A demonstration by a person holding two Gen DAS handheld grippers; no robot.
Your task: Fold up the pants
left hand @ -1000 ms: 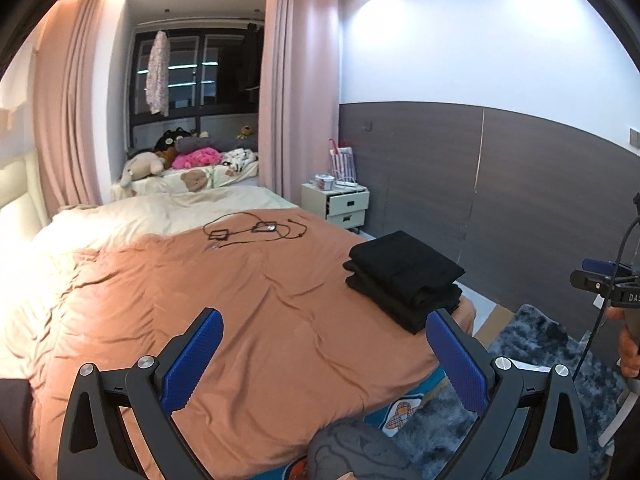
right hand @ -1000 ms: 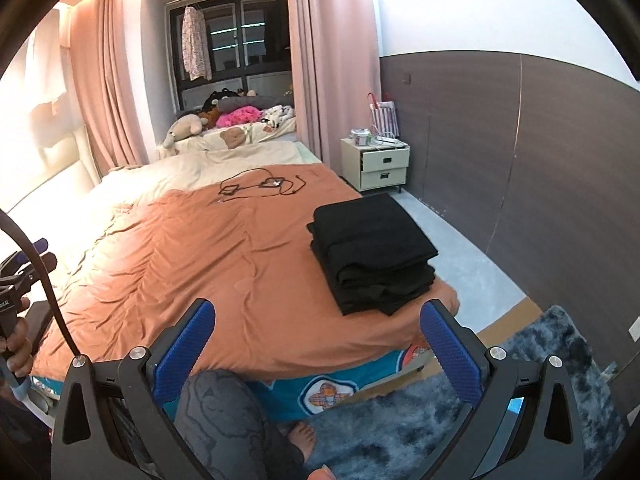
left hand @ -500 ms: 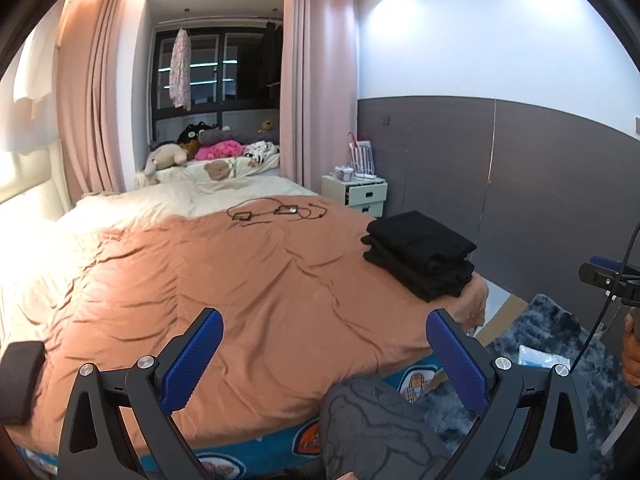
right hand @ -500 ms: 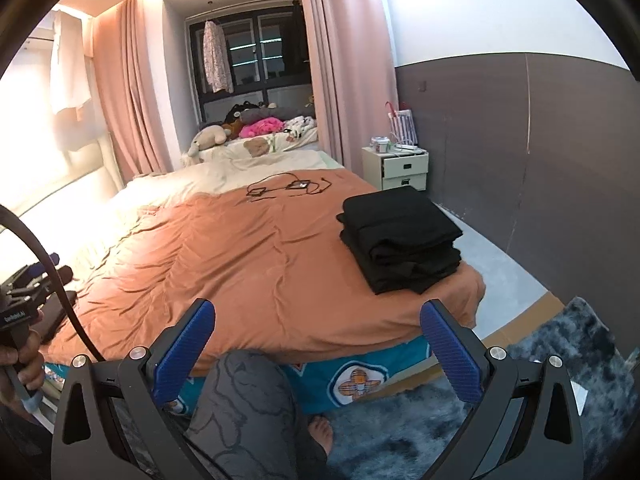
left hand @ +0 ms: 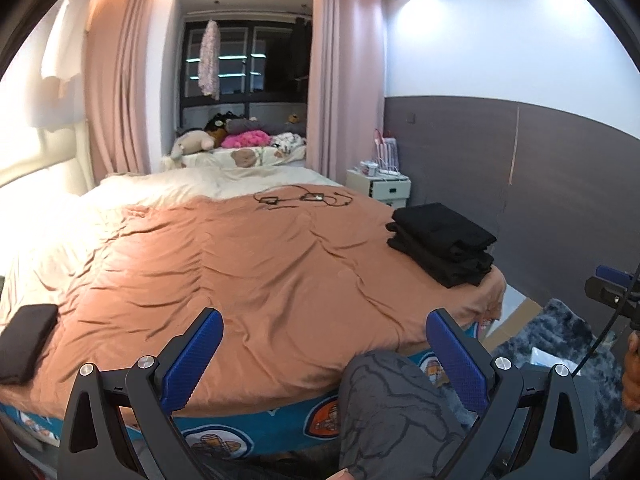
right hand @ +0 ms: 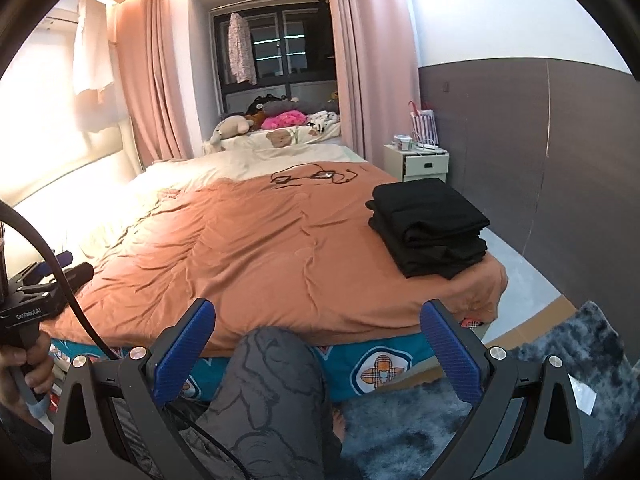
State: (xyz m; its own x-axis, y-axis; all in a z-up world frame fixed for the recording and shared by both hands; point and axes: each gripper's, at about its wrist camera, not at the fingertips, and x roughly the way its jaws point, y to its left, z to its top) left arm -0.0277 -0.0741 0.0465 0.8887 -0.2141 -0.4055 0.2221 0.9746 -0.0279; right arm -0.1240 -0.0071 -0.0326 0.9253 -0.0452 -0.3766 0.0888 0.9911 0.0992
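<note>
An orange duvet (left hand: 260, 272) is spread across the bed, with a cream sheet (left hand: 188, 188) exposed at its far end. Black cables (left hand: 304, 199) are laid on the duvet near that end. Plush toys (right hand: 256, 120) are piled by the dark window (left hand: 244, 68), which is framed by pink curtains (left hand: 116, 92). A patterned garment (right hand: 240, 50) is hung before the glass. A white nightstand (right hand: 424, 162) is placed against the grey wall panel (right hand: 560, 152). A shaggy grey rug (right hand: 580, 356) is seen on the floor beside the bed.

dark pad (left hand: 26, 342): cut by left edge | nightstand items (right hand: 416, 143): too small to tell
</note>
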